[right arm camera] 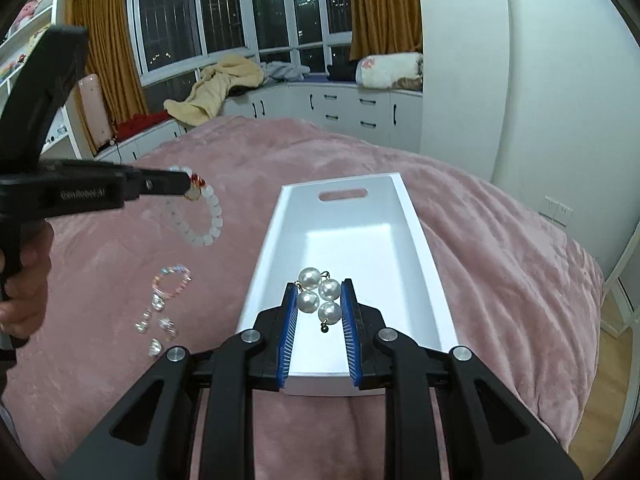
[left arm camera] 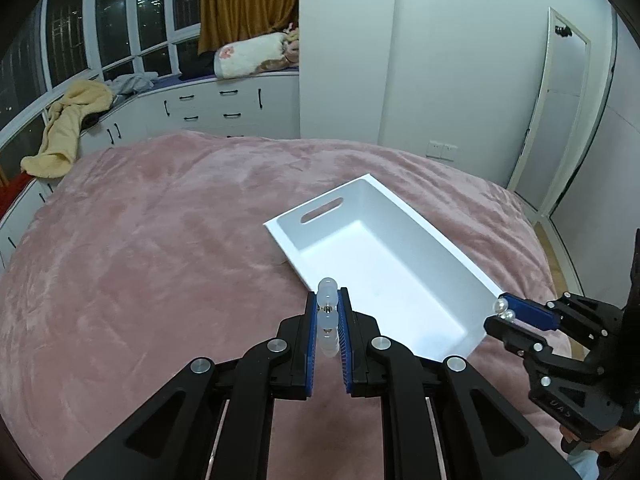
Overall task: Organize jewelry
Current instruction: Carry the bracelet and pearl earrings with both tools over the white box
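Note:
My left gripper (left arm camera: 327, 294) is shut on a bracelet of milky white beads (left arm camera: 328, 320), which stands upright between the blue pads above the pink blanket, just left of the white tray (left arm camera: 372, 204). In the right wrist view this bracelet (right arm camera: 204, 220) hangs from the left gripper (right arm camera: 186, 184) as a loop with a small red charm. My right gripper (right arm camera: 318, 285) is shut on a pearl piece (right arm camera: 320, 298) of several round pearls on gold links, held over the near end of the tray (right arm camera: 272, 232). The tray's floor looks bare. In the left wrist view the right gripper (left arm camera: 499, 310) sits at the tray's near right corner.
On the pink blanket (right arm camera: 500, 260) left of the tray lie a pink bead bracelet (right arm camera: 172, 282) and several small crystal pieces (right arm camera: 156, 328). A hand (right arm camera: 24, 292) holds the left gripper's handle. White drawers (left arm camera: 224, 108) and windows stand beyond the bed.

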A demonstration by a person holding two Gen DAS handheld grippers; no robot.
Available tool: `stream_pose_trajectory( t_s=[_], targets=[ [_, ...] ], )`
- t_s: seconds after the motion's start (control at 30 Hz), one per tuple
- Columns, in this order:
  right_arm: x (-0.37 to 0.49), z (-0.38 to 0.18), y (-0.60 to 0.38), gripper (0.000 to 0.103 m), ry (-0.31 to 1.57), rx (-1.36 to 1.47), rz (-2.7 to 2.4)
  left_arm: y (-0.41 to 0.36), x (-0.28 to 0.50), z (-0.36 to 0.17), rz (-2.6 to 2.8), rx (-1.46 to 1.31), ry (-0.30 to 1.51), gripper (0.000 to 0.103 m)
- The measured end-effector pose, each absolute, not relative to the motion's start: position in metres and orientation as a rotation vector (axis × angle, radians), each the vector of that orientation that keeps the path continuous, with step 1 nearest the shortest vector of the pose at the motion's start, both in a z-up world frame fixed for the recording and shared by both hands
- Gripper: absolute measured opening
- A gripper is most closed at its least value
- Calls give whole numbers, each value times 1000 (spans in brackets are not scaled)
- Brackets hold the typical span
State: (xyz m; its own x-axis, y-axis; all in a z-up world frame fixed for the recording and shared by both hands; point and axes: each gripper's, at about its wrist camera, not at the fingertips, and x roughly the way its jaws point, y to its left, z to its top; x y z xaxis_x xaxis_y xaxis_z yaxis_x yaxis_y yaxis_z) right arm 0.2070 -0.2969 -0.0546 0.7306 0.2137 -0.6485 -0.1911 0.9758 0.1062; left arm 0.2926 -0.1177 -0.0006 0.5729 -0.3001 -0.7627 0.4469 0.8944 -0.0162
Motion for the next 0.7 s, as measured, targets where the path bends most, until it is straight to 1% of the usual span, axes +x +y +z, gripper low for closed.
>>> stream_pose_trajectory(
  t_s=[0.4,0.7],
  targets=[
    [243,-100,-298,22,790,-20,299,-164,337,-42,-466,255,936,15],
    [260,-119,-297,22,827,-55,345,-185,364,-48,-502,313,963,15]
  ],
)
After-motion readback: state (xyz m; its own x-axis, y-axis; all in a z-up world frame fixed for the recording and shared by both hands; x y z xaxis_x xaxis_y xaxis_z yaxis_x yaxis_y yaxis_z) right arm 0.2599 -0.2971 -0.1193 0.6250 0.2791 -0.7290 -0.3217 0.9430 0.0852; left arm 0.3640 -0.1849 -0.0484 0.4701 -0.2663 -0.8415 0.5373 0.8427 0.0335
